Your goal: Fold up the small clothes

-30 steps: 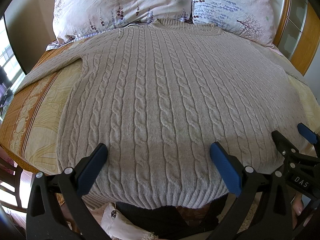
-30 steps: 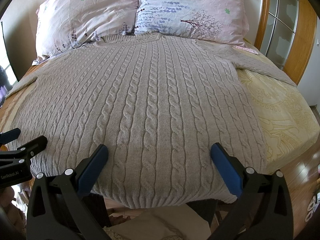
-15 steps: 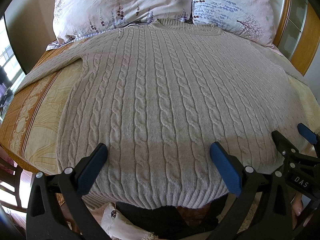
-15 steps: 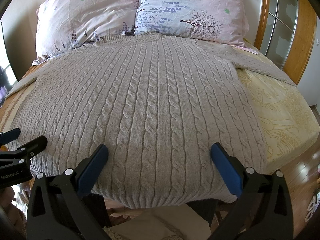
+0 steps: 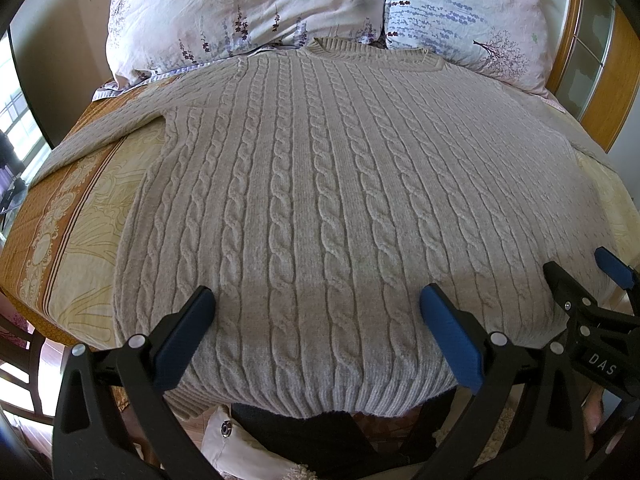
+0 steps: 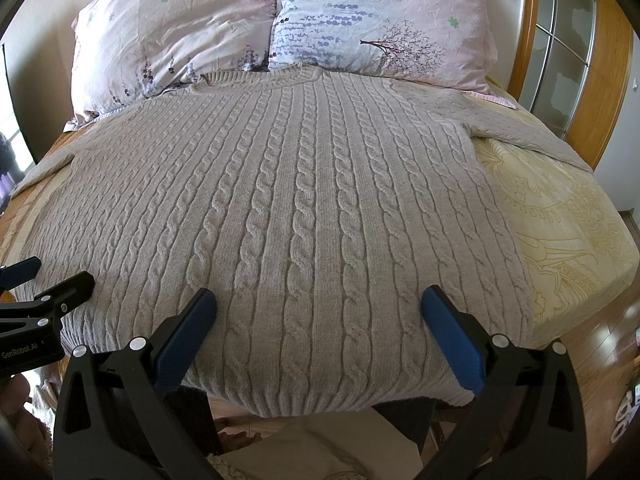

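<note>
Left wrist view: the left gripper (image 5: pixel 316 316) hangs over the hem of the grey cable-knit sweater (image 5: pixel 320 184), fingers spread wide and holding nothing. The sweater lies flat on the bed (image 5: pixel 72 216), collar toward the pillows (image 5: pixel 248 12), sleeves out, apparently spread for folding. Right wrist view: the right gripper (image 6: pixel 318 316) is likewise spread and empty above the hem; the right sleeve (image 6: pixel 520 132) extends over the bedsheet.

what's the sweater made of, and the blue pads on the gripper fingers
Sweater: a soft beige yarn knit, likely wool or a blend; raised cable ribs and a fuzzy matte surface. Left gripper pads: smooth matte blue, probably rubber or soft plastic.
</note>
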Tool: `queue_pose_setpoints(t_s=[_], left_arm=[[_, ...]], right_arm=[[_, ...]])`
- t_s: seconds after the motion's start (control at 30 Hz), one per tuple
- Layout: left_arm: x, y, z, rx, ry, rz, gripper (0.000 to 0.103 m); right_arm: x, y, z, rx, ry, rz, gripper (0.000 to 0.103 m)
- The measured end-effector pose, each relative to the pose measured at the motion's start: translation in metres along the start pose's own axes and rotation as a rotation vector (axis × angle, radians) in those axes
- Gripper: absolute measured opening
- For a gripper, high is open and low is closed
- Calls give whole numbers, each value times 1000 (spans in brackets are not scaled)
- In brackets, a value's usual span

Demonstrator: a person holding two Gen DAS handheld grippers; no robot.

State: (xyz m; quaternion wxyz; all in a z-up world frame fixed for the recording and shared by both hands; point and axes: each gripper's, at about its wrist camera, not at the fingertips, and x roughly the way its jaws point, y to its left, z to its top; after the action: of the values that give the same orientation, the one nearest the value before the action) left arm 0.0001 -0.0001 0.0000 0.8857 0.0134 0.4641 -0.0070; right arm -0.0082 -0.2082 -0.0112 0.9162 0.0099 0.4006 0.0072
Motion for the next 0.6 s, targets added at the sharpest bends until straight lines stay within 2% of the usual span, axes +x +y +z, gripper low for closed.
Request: queue_pose_setpoints(t_s=[0.47,0.6], left_arm=[[0,0,0,1,0,0,101],[0,0,0,3,0,-2,101]], right_arm=[[-1,-3,4,-39,-12,30,102],[-2,-4,2,-75,-49,67,102]])
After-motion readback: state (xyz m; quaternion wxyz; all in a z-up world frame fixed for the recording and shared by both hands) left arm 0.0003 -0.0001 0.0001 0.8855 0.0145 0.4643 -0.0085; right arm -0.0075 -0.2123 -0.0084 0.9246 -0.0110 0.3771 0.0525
